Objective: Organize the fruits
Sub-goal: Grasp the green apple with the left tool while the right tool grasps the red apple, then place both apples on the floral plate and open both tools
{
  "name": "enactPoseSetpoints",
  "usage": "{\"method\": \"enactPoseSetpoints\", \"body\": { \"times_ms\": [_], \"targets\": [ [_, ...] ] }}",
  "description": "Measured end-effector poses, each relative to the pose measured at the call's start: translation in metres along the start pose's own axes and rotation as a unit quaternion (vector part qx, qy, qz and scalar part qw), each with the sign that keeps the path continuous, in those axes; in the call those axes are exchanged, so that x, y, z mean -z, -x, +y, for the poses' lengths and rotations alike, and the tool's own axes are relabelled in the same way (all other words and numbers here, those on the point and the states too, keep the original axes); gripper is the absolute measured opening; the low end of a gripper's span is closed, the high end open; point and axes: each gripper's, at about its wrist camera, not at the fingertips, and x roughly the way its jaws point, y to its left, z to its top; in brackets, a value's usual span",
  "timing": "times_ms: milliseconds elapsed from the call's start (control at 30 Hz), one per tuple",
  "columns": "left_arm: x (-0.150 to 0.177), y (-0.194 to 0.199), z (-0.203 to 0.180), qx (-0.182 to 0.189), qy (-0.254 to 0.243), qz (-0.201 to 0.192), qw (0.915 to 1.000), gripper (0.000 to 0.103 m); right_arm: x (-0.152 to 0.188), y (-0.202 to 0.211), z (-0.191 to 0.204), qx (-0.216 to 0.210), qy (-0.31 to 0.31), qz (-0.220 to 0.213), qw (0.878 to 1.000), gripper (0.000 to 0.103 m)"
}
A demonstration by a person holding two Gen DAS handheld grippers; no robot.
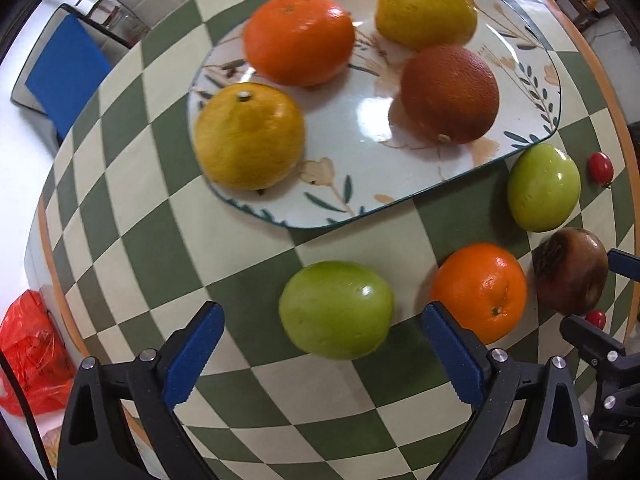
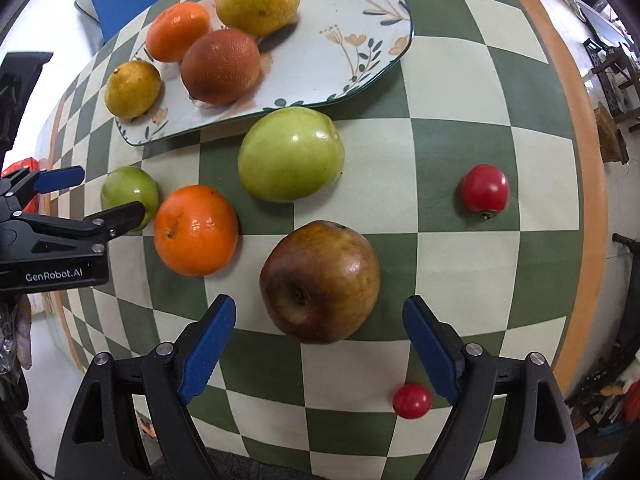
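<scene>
On the checkered tabletop (image 1: 168, 256), a green apple (image 1: 337, 310) lies between my left tool's (image 1: 322, 356) wide-open fingers; my right tool (image 2: 320, 344), equally wide, hovers around the brown apple (image 2: 320, 282), empty.

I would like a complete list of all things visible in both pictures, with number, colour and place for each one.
Oval ceramic plate with floral pattern: 1, white, far part of table.
Yellow citrus fruits: 2, on plate.
Bright orange mandarin: 1, on plate.
Dark reddish-brown orange: 1, on plate.
Green apples: 2, on cloth, near plate.
Orange mandarin on the cloth: 1, between the apples.
Brown bruised apple: 1, before right gripper.
Small red tomatoes: 2, right side.
Checked tablecloth: 1, green and cream.
Blue cushion on a chair: 1, beyond table.
Red plastic bag: 1, floor, left.
Left gripper: 1, black, blue pads, open.
Right gripper: 1, same, open.
</scene>
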Motion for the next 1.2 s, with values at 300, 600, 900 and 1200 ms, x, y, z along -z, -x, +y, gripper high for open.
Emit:
{"method": "enactPoseSetpoints", "body": {
  "times_ms": [300, 600, 900, 1200],
  "targets": [
    [0.012, -0.013, 0.002, 0.026, 0.039, 0.015, 0.9988, 0.061, -0.007, -0.019, -0.004, -0.012, -0.018, -0.014, 1.0, 0.069],
    [0.084, -0.021, 0.028, 0.139, 0.186, 0.041, 0.9717, 0.061, 0.024, -0.02, 0.0, -0.033, 0.002, 0.02, 0.999, 0.069],
    [0.104, -0.027, 0.021, 0.133, 0.207, 0.028, 0.9687, 0.061, 0.031, -0.032, 0.009, -0.021, -0.002, 0.02, 1.0, 0.069],
    [0.105, -0.002, 0.022, 0.144, 0.216, 0.003, 0.9656, 0.06, 0.033, -0.029, 0.004, -0.056, -0.027, 0.018, 0.998, 0.068]
  ]
}}
